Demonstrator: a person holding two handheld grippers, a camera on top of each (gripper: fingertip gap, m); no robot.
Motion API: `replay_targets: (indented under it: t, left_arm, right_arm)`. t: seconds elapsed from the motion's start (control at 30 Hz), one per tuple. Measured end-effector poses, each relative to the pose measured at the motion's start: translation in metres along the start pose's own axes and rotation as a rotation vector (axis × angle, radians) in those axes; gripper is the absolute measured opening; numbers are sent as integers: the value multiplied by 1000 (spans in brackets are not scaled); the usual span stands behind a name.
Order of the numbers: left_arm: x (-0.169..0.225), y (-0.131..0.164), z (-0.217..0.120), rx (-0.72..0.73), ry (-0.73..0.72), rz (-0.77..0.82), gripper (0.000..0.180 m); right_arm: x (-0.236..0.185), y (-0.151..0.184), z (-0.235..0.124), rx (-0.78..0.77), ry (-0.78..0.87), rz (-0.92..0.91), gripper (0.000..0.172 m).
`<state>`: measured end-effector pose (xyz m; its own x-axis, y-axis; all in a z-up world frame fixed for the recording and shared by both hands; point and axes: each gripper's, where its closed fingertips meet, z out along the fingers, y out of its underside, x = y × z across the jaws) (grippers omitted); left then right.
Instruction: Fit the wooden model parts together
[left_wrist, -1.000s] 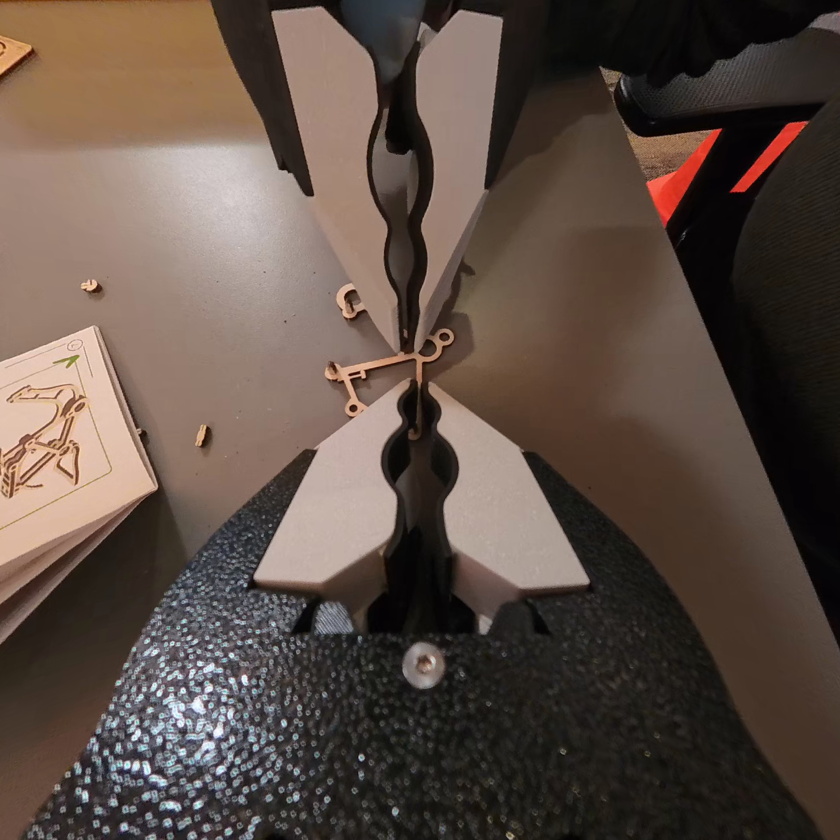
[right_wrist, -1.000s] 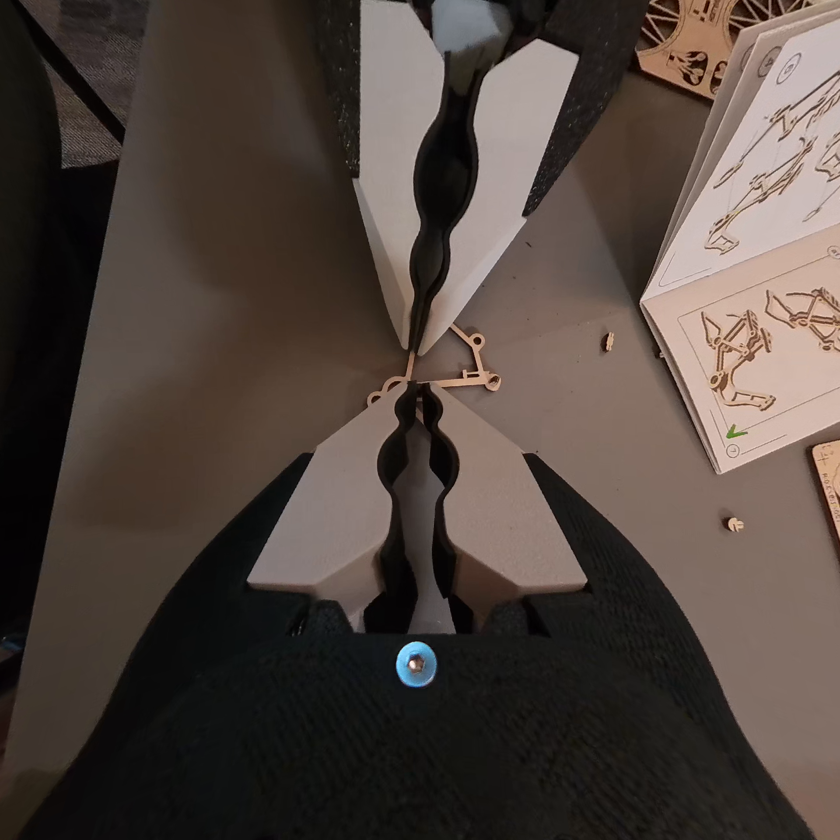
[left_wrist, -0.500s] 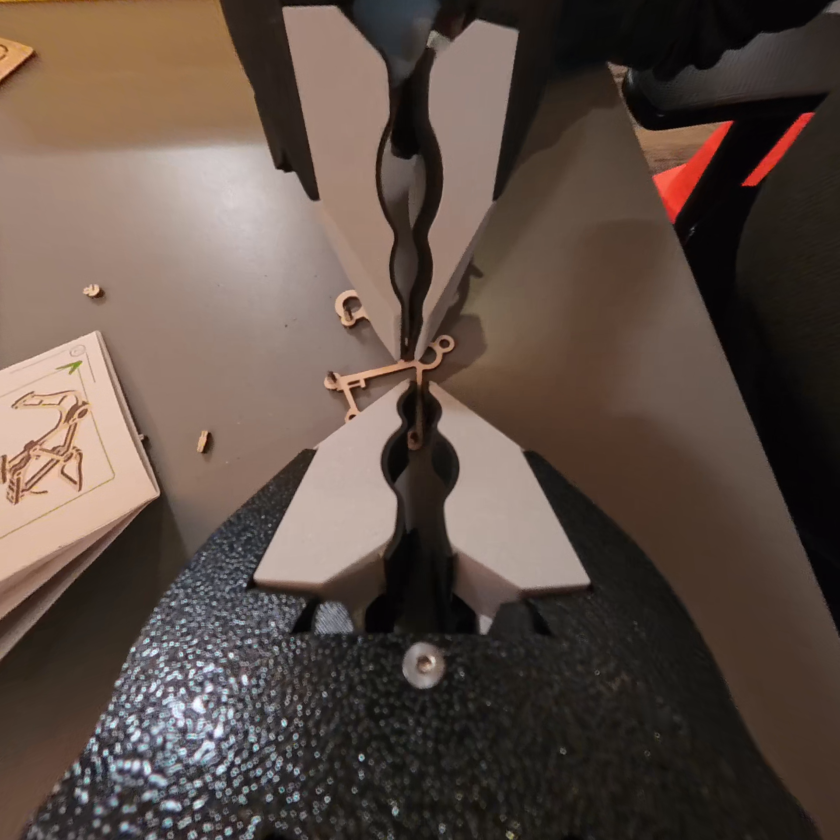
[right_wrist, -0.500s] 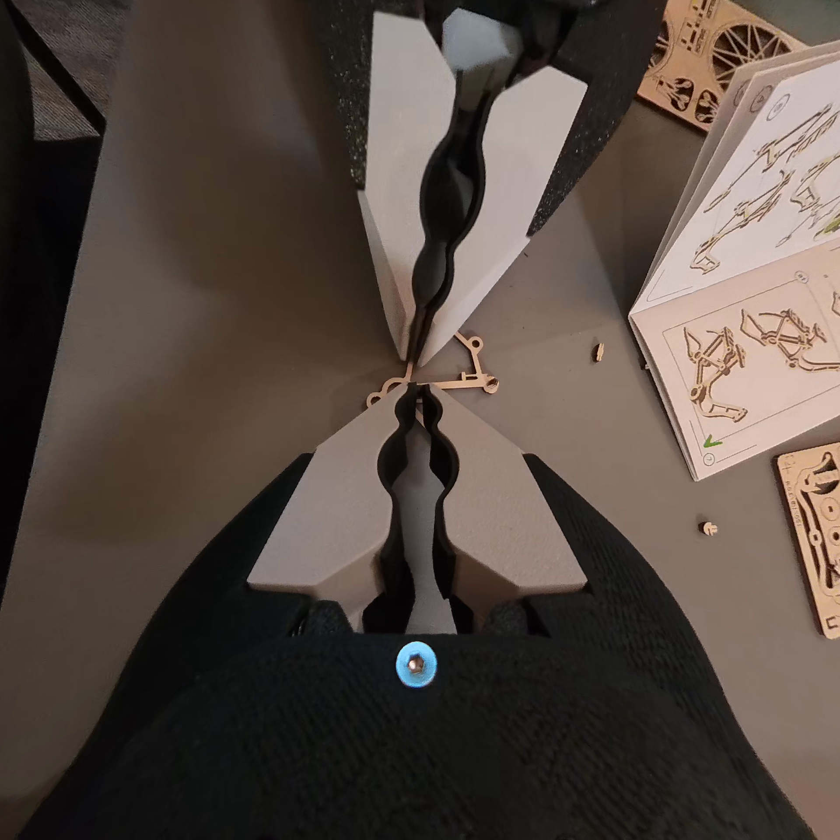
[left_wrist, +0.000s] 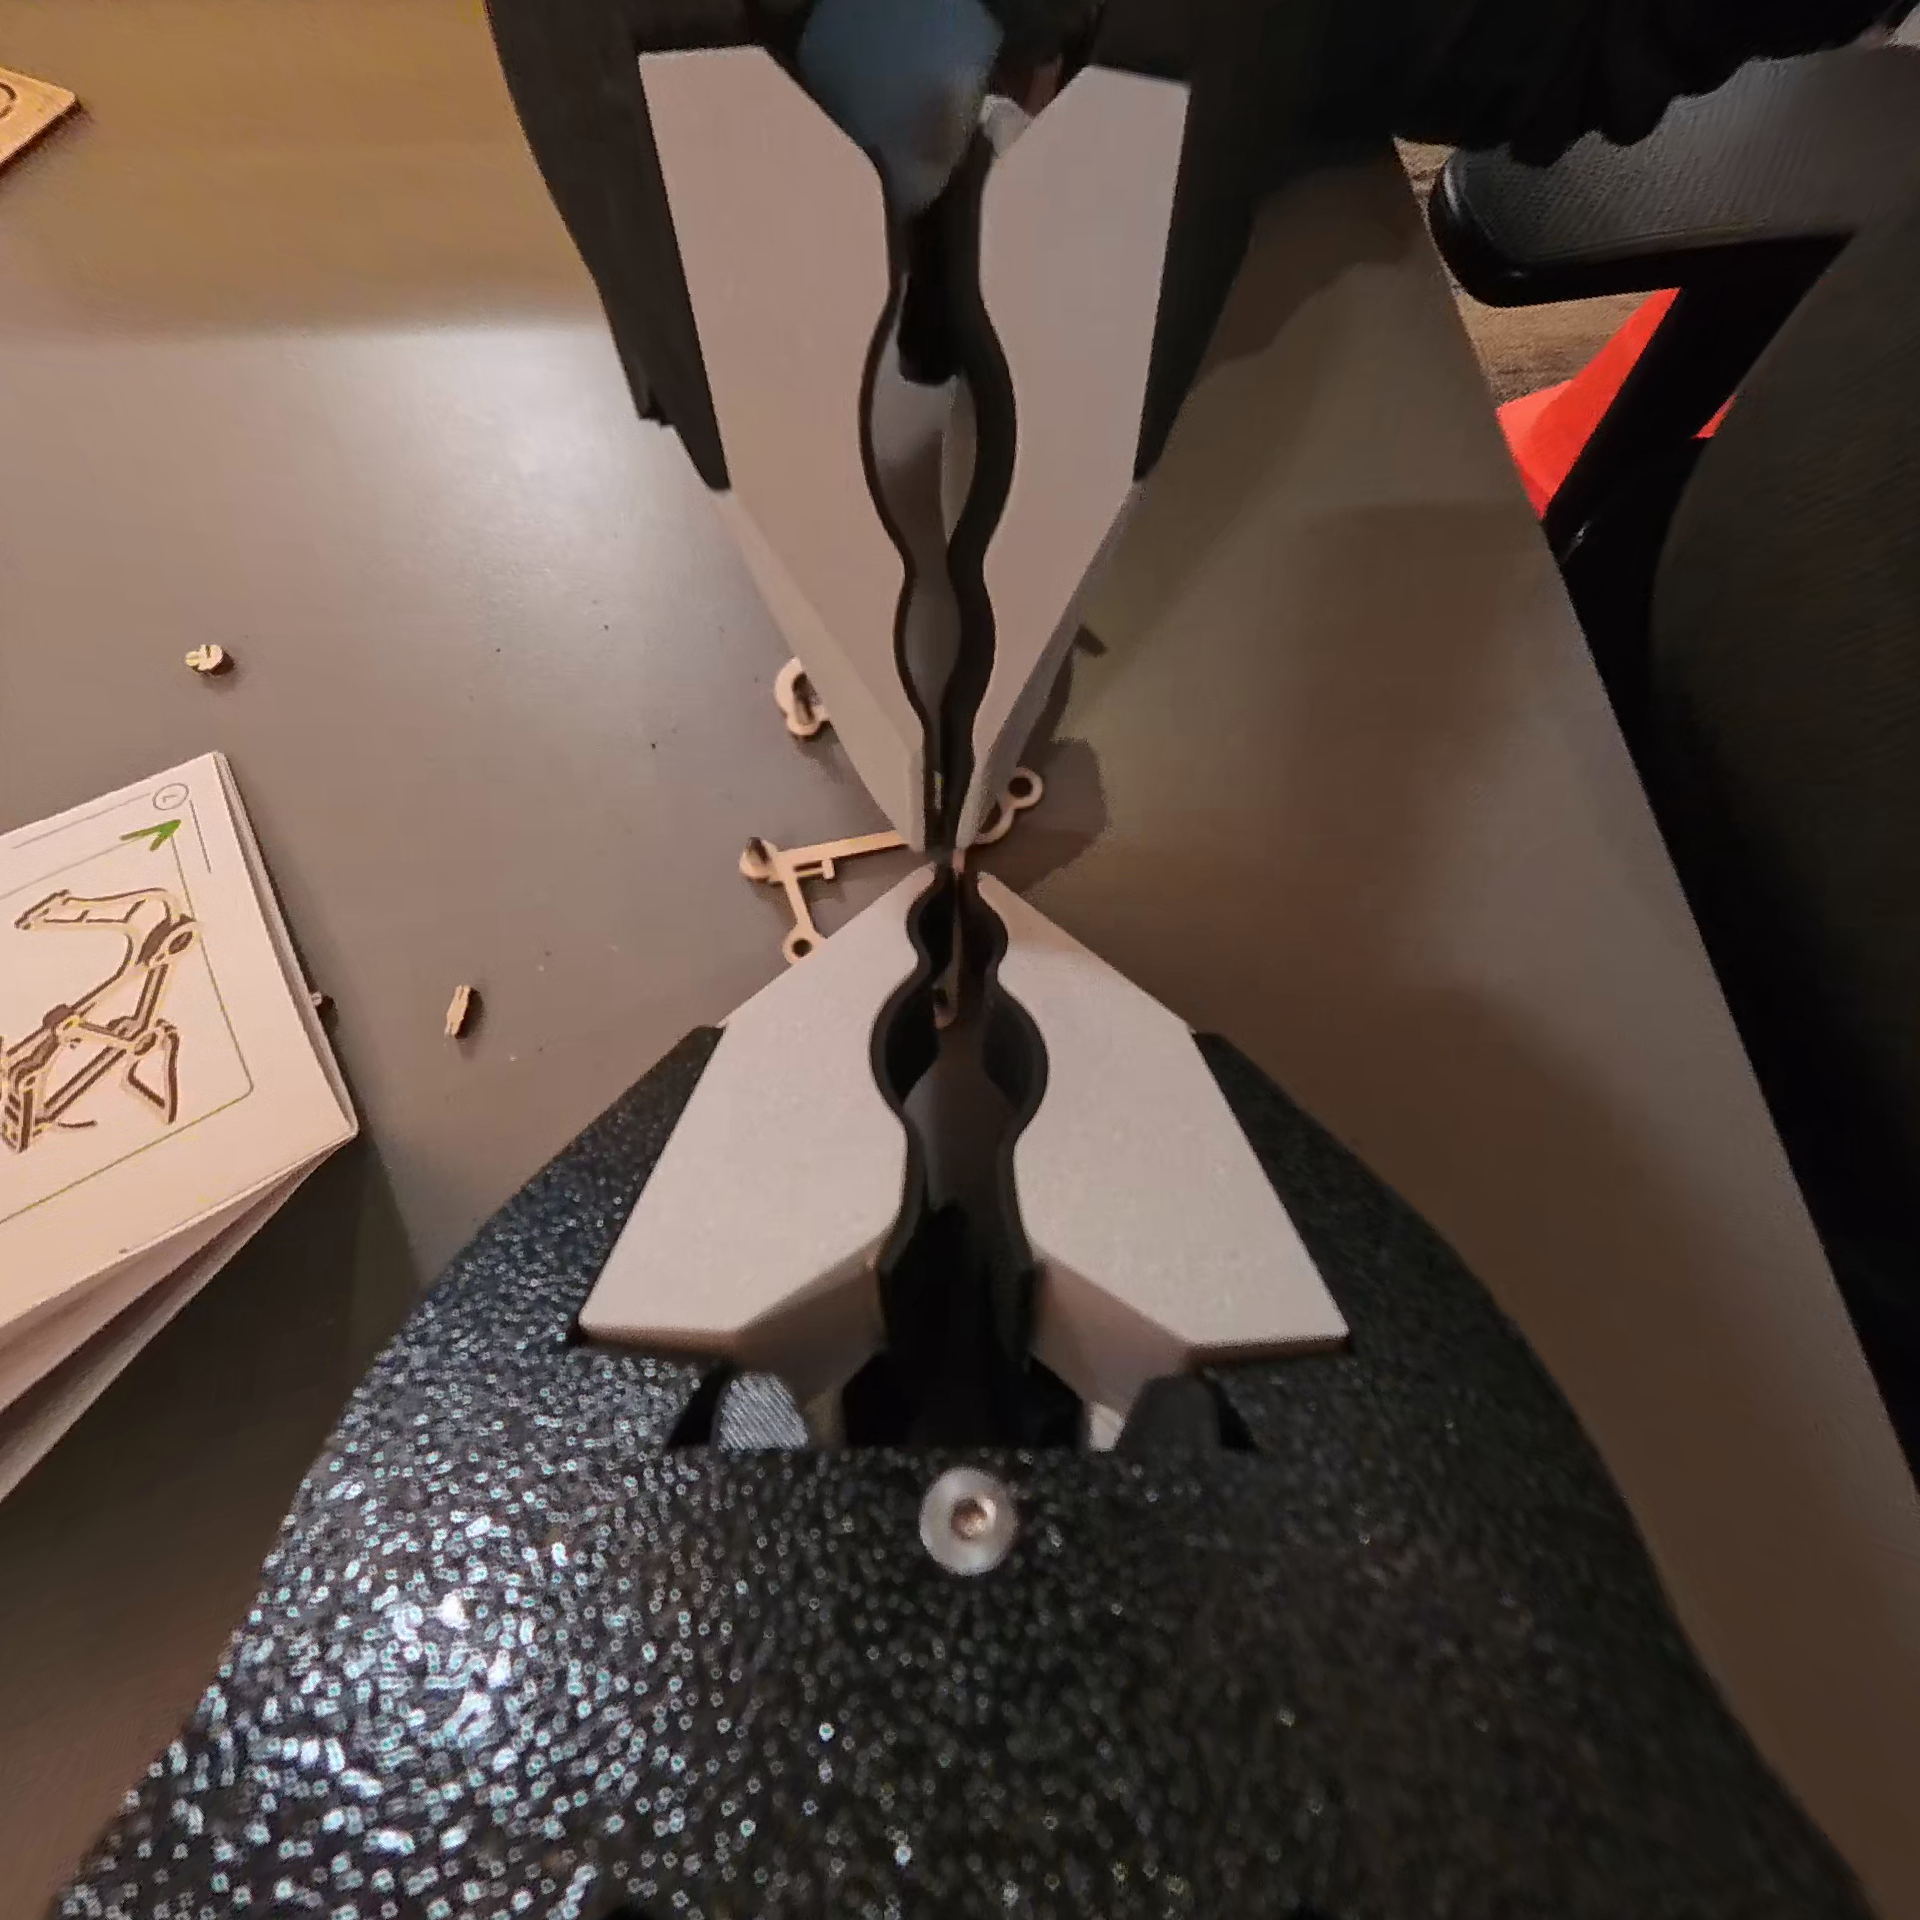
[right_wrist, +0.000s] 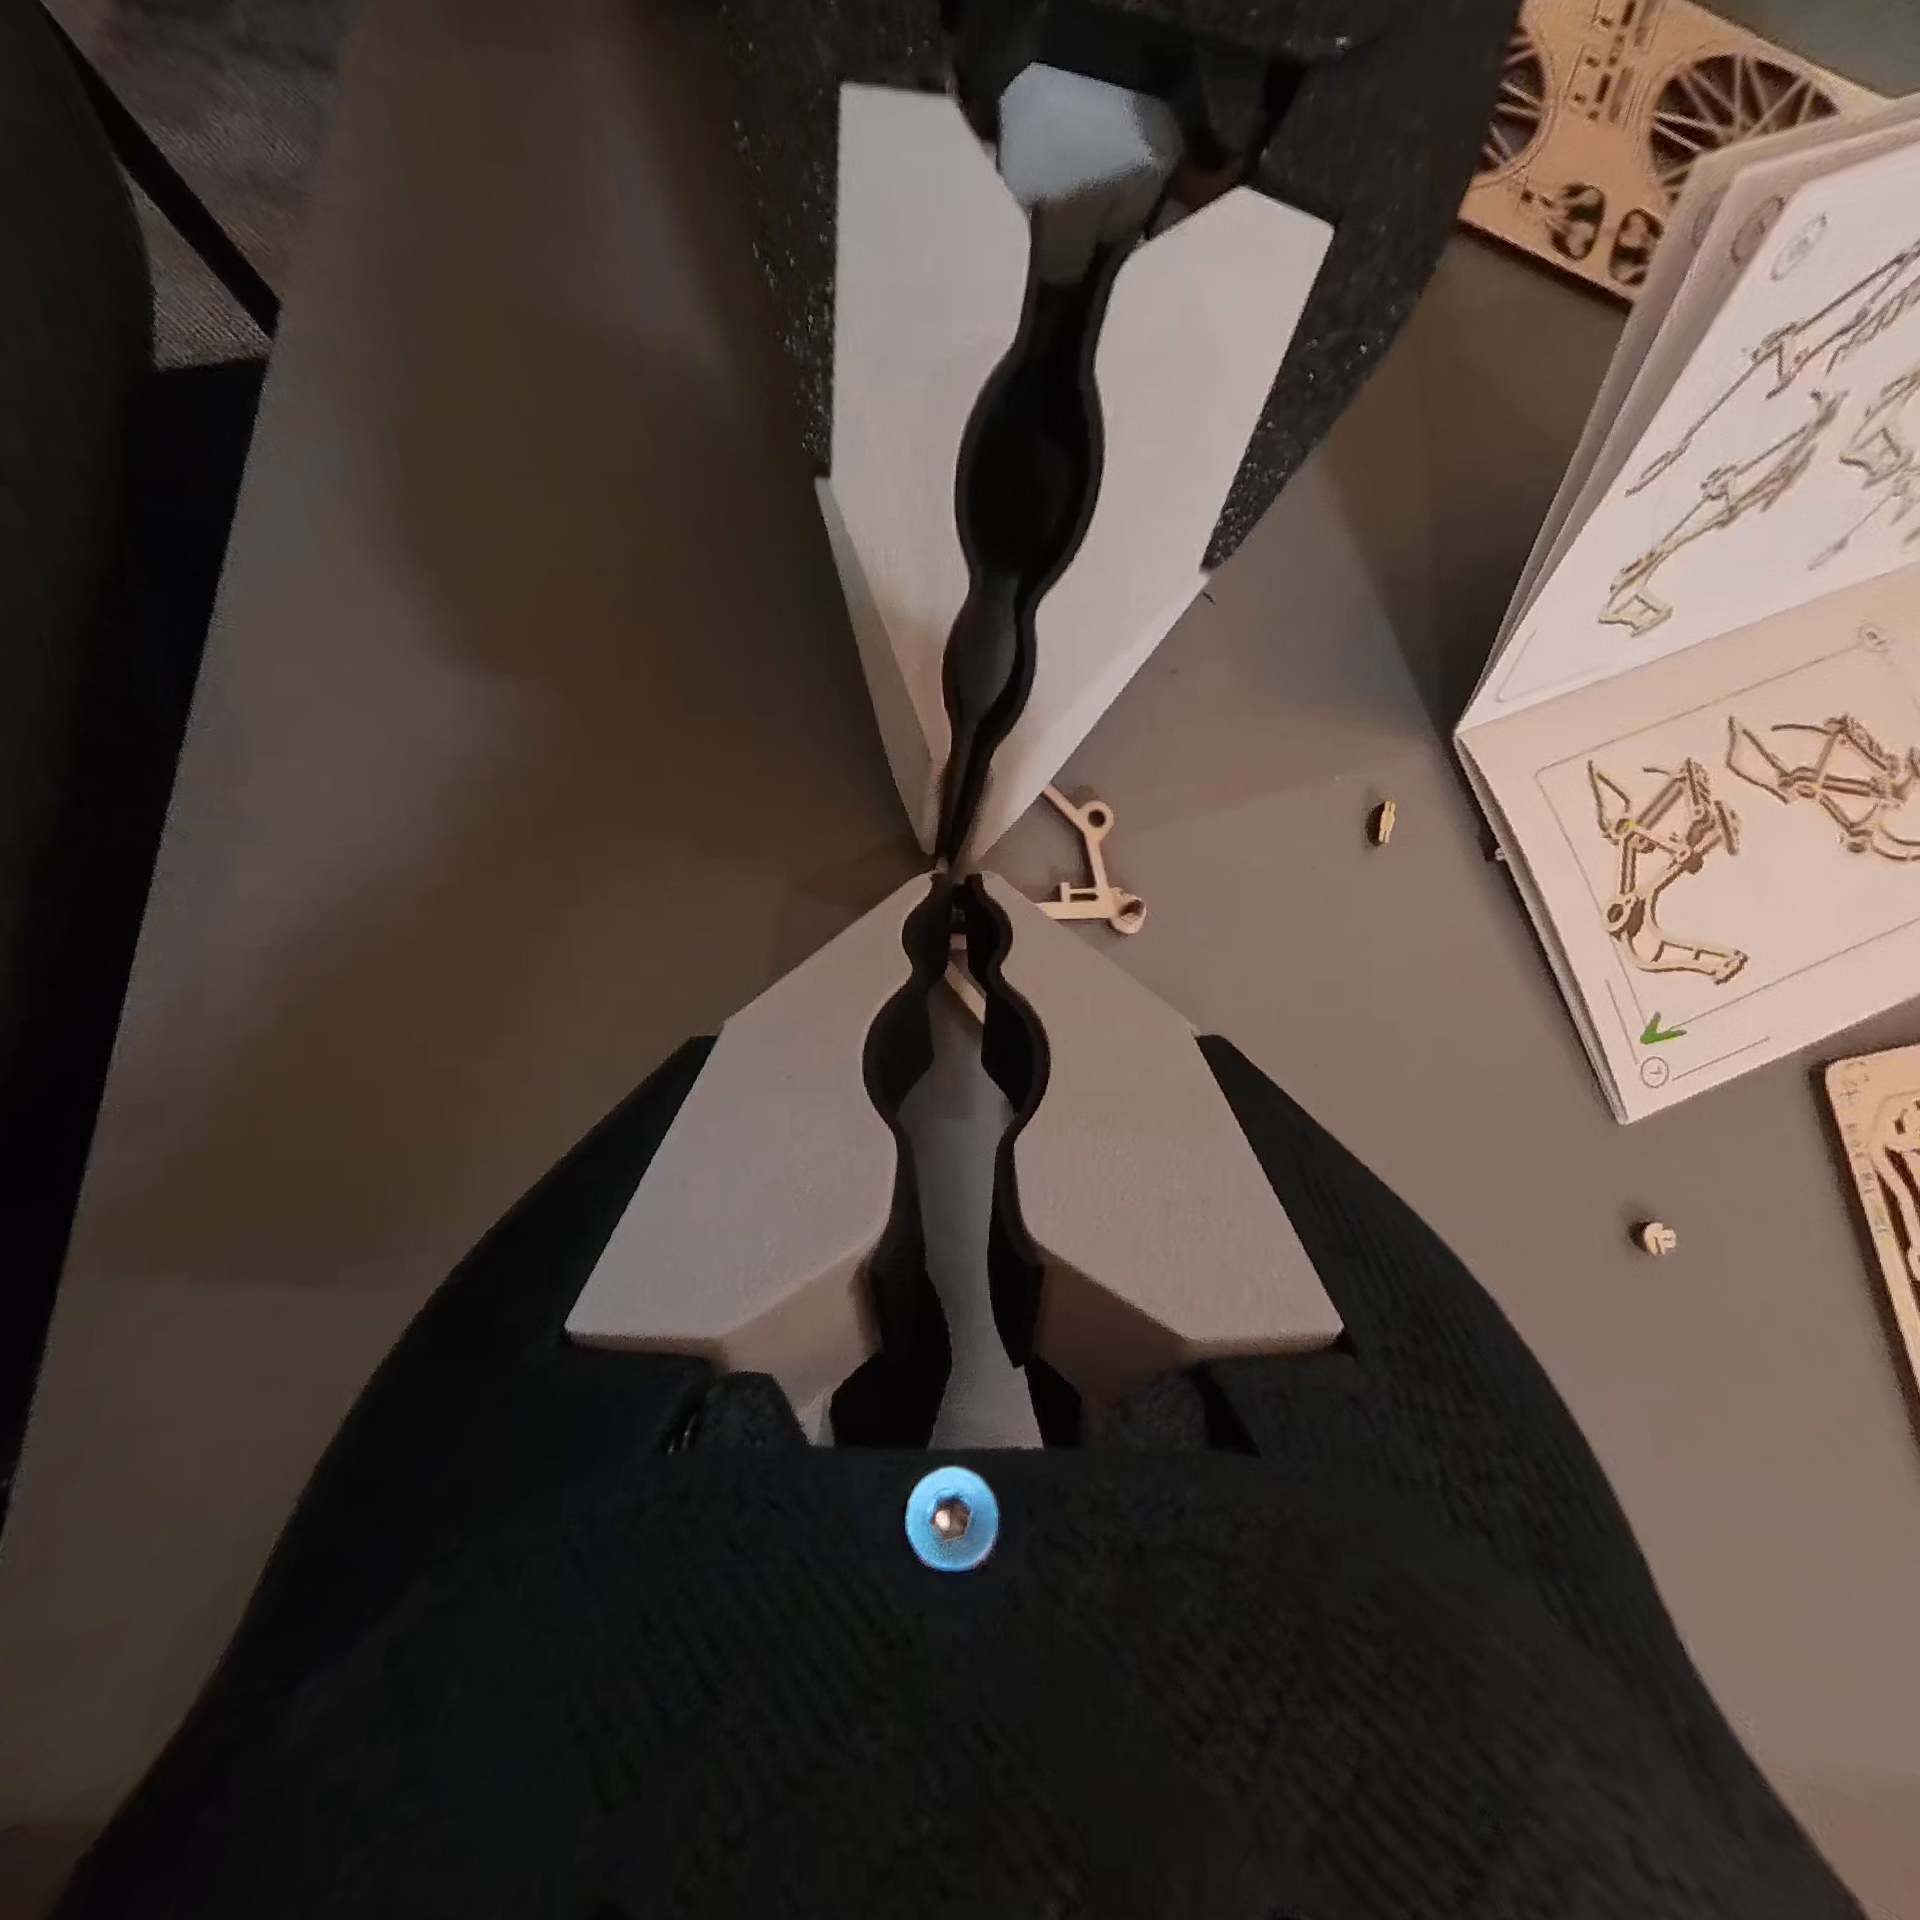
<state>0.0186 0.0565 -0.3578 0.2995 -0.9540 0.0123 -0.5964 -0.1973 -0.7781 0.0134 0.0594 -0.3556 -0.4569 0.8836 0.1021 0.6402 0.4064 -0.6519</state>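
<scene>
Over the grey table (left_wrist: 416, 468) my two grippers meet tip to tip. In the left wrist view my left gripper (left_wrist: 951, 883) is shut on a small thin wooden part (left_wrist: 945, 992), seen edge-on between its pads. My right gripper (left_wrist: 945, 821) comes in from above. In the right wrist view my right gripper (right_wrist: 951, 888) is shut on a flat wooden frame part with ring ends (right_wrist: 1091, 883); a strip of it runs between its pads. The frame part also shows in the left wrist view (left_wrist: 810, 873). The left gripper (right_wrist: 951, 831) faces it from above. The joint between the two parts is hidden by the fingertips.
An open instruction booklet (left_wrist: 125, 997) (right_wrist: 1714, 727) lies beside the grippers. Loose small wooden bits (left_wrist: 208, 658) (left_wrist: 459, 1010) (left_wrist: 800, 707) (right_wrist: 1652, 1236) lie on the table. Wooden part sheets (right_wrist: 1621, 135) (right_wrist: 1881, 1195) lie beyond. The table edge and a black-and-red chair (left_wrist: 1621, 395) are close. Less than 4 cm separates the two grippers' tips.
Both grippers stay shut and tip to tip. The frame part has swung a little in the right wrist view, and its left end has gone out of sight behind the fingertips.
</scene>
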Motion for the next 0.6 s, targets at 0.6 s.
replay_targets:
  t: [0.6]
  left_arm:
    - [-2,0,0,8,-13,-14,0]
  right_arm:
    - [-1,4,-2,-1,12,-14,1]
